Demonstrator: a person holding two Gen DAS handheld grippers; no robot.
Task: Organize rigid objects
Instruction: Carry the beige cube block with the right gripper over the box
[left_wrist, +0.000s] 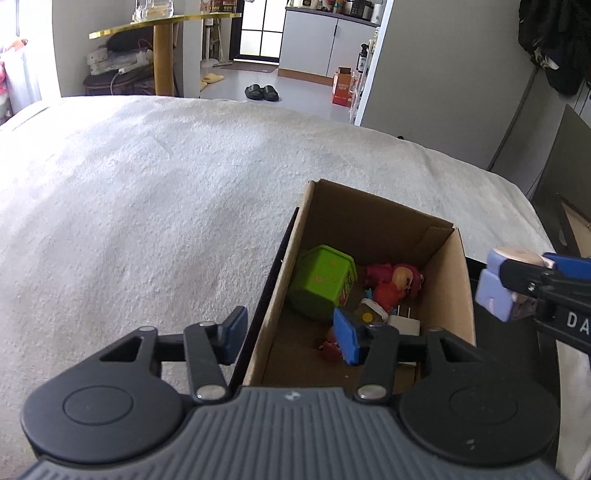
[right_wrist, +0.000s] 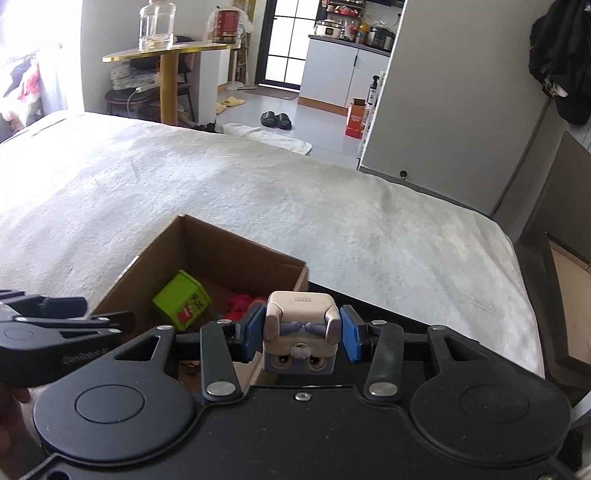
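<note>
A brown cardboard box (left_wrist: 454, 280) sits on the white bed cover; it also shows in the right wrist view (right_wrist: 221, 247). Inside lie a green cube toy (left_wrist: 321, 282), a red-pink figurine (left_wrist: 397, 282), a white plug (left_wrist: 404, 325) and small pieces. My left gripper (left_wrist: 291, 334) is open and empty, its fingers straddling the box's left wall. My right gripper (right_wrist: 300, 334) is shut on a cube-shaped animal toy (right_wrist: 300, 332), lavender and cream, held upside down just right of the box; the toy shows in the left wrist view (left_wrist: 498, 284).
The white bed cover (left_wrist: 147, 203) spreads left and beyond the box. A black strip (right_wrist: 406, 314) borders the bed's near right side. Beyond the bed are a gold-topped table (left_wrist: 166, 26), black slippers (left_wrist: 262, 92) and an orange box (left_wrist: 343, 86) on the floor.
</note>
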